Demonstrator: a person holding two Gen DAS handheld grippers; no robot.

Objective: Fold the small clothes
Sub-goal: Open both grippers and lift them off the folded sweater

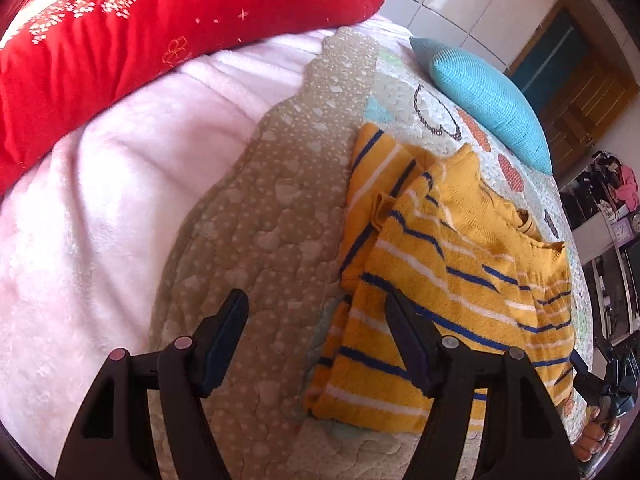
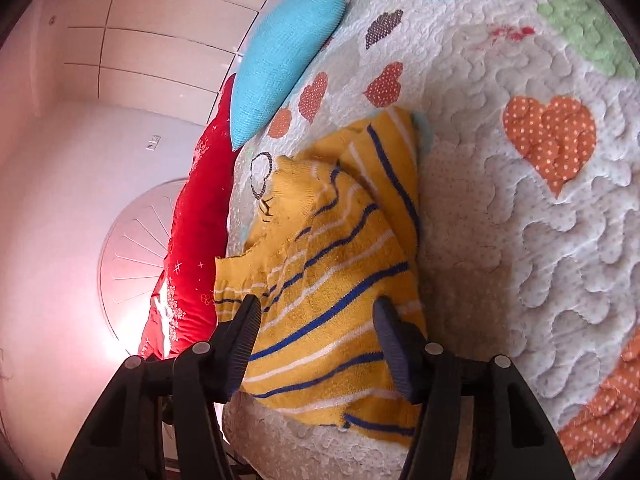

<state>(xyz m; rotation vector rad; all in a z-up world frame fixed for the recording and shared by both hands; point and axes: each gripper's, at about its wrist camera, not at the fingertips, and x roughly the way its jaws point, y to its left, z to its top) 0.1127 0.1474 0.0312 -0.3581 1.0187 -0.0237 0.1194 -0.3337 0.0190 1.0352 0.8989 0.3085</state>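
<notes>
A small yellow knit sweater [image 1: 448, 264] with blue and white stripes lies partly folded on a quilted bedspread [image 1: 264, 216]. One sleeve is laid across the body. My left gripper [image 1: 316, 312] is open and empty, hovering over the quilt at the sweater's left edge. In the right wrist view the same sweater [image 2: 332, 280] lies ahead. My right gripper [image 2: 316, 316] is open and empty, just above the sweater's near hem, with the jaws spread on either side of the cloth.
A red embroidered pillow [image 1: 132, 40] lies at the far left on a pink fleece blanket [image 1: 100, 208]. A turquoise cushion [image 1: 492, 96] sits beyond the sweater. The quilt [image 2: 532, 184] has heart patches. The bed edge and room furniture [image 1: 612, 216] lie to the right.
</notes>
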